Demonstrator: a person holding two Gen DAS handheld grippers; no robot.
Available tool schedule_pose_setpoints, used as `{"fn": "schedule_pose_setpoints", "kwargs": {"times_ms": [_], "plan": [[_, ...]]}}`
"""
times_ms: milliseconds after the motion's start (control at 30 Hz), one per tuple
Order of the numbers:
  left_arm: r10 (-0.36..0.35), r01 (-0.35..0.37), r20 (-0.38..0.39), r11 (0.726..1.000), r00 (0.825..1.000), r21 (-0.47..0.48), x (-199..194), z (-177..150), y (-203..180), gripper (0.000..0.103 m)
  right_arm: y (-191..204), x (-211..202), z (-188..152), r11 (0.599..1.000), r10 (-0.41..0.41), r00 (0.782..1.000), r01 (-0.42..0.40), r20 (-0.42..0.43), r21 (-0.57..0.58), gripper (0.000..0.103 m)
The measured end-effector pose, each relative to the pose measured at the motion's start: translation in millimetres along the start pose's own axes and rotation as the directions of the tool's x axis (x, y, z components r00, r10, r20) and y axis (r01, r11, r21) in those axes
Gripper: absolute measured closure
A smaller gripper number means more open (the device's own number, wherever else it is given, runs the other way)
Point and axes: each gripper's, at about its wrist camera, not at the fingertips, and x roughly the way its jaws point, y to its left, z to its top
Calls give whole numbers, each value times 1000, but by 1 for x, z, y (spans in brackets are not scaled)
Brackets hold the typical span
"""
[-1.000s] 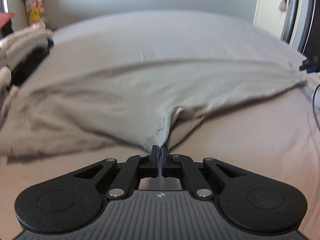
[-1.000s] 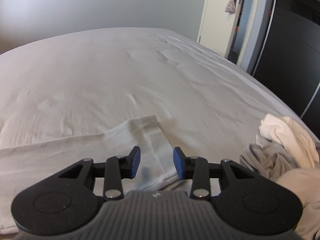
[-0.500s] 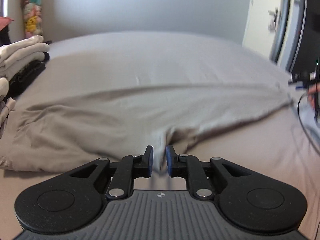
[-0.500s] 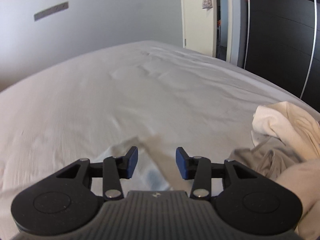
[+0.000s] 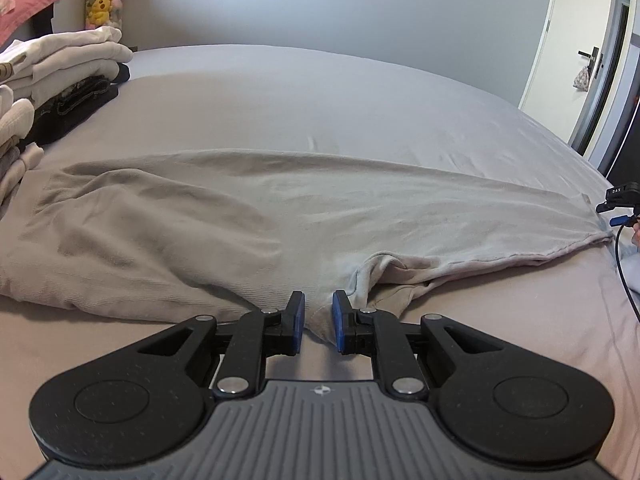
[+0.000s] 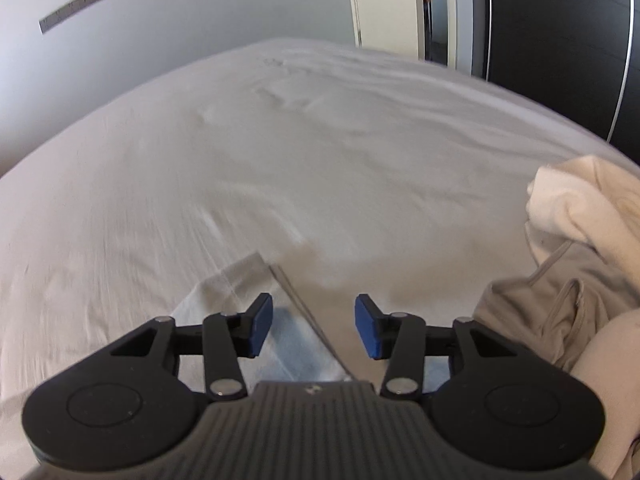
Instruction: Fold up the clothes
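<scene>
Release noted: left gripper (image 5: 319,317), pinched on the grey shirt (image 5: 280,224) a second ago, now stands slightly spread around slack fabric at six o'clock. Right gripper (image 6: 314,326) is opening over the shirt's hem corner. Shirt lies spread across the bed (image 5: 320,92); folding may begin.

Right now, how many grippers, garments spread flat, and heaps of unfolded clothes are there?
Grippers: 2, left gripper open, right gripper opening, cloth between its jaws ungripped
Spread garment: 1
Unfolded heap: 1
Total: 4
</scene>
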Motion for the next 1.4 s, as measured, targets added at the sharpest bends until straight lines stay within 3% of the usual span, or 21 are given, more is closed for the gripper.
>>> {"fn": "schedule_pose_setpoints", "kwargs": {"times_ms": [167,367,633,667,800,1067,1233,1400], "plan": [[6,-5,-28,1000,1000,12,4,-2,-2,86,-3,8,-6,999,-42,995,44,-92,19,33],[11,-9,-82,1000,997,27,9,-4,-2,85,0,12,-7,999,-38,989,36,-141,-13,32],[15,-11,-83,999,996,42,10,-5,-4,85,-9,9,-8,996,69,987,-60,-144,65,69],[15,-12,-83,999,996,42,10,-5,-4,85,-11,9,-8,992,93,986,-80,-139,93,80],[16,-12,-82,999,997,43,10,-5,-4,85,-18,6,-6,978,154,983,-136,-105,161,86],[17,-13,-79,999,997,46,8,-3,-5,85,-13,-27,2,956,218,976,-218,18,198,88],[4,-1,-70,999,998,39,-1,1,-4,84,12,-67,14,926,296,951,-310,92,217,88],[-20,21,-19,999,1000,33,-23,12,1,81,62,-121,19,860,444,885,-465,140,211,89]]}}
